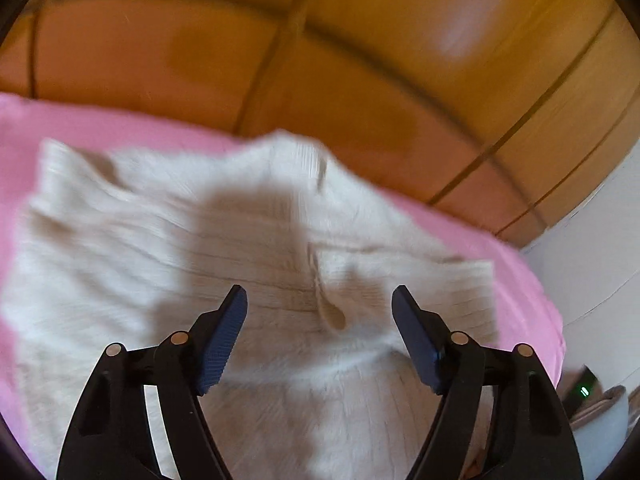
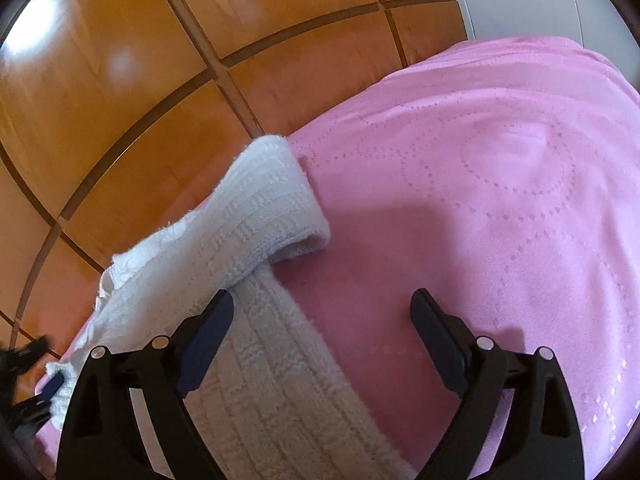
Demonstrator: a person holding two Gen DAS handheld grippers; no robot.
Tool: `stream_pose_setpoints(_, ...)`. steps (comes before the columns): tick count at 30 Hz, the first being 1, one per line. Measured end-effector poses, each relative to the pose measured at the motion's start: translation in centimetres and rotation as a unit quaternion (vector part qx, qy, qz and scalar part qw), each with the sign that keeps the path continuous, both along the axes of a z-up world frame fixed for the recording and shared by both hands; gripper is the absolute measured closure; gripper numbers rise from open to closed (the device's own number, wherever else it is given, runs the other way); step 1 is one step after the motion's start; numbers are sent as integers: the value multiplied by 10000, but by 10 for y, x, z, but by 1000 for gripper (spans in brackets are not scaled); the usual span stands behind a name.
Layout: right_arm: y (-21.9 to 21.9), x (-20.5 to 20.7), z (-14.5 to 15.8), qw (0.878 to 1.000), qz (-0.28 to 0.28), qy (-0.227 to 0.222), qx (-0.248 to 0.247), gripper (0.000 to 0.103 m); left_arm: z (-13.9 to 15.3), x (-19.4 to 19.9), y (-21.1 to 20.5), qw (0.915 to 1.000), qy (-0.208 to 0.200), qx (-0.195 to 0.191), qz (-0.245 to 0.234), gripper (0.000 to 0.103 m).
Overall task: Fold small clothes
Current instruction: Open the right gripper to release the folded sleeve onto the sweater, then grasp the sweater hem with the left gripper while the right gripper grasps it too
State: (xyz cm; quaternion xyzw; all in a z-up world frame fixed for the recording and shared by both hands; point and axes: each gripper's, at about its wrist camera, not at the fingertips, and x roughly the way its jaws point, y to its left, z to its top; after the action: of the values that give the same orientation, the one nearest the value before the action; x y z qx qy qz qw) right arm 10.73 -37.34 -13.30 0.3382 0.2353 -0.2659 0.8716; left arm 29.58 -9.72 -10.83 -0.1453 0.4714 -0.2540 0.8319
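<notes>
A white ribbed knit garment (image 1: 200,248) lies spread on a pink cloth (image 1: 100,124). My left gripper (image 1: 320,300) hovers open above its middle, holding nothing; this view is blurred. In the right wrist view the same garment (image 2: 256,248) runs along the cloth's left edge, one sleeve end folded over on itself (image 2: 296,204). My right gripper (image 2: 322,304) is open and empty above the garment's right edge and the bare pink cloth (image 2: 500,200). The left gripper's blue fingertip (image 2: 54,384) shows at the far left by the garment's corner.
The pink cloth covers a raised surface above an orange-brown tiled floor (image 2: 120,100). A white wall or cabinet (image 2: 520,0) stands beyond the cloth. A device with a green light (image 1: 584,390) sits low at the right in the left wrist view.
</notes>
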Motion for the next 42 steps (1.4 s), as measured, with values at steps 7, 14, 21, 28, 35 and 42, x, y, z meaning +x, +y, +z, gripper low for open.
stream_pose_setpoints(7,-2,-3,-3,9999,9,-85,60,12,-15,22,-23,9997,222,65,-123,98)
stream_pose_setpoints(14,-3,-3,-3,9998,15,-154,93,12,-8,19,29,9994,-3,-20,347,102)
stream_pose_setpoints(21,-5,-7,-4,9996,31,-238,157,12,-33,2,54,9979,-270,130,575,103)
stream_pose_setpoints(28,-3,26,12,9977,259,595,-199,5,-39,-7,70,9980,-240,-289,499,103)
stream_pose_setpoints(35,-22,82,2,9844,100,1670,-549,2,-41,-9,62,9982,-299,-154,500,103)
stream_pose_setpoints(42,-15,15,13,9894,1231,713,-295,22,-24,-55,108,9987,-267,-228,378,40)
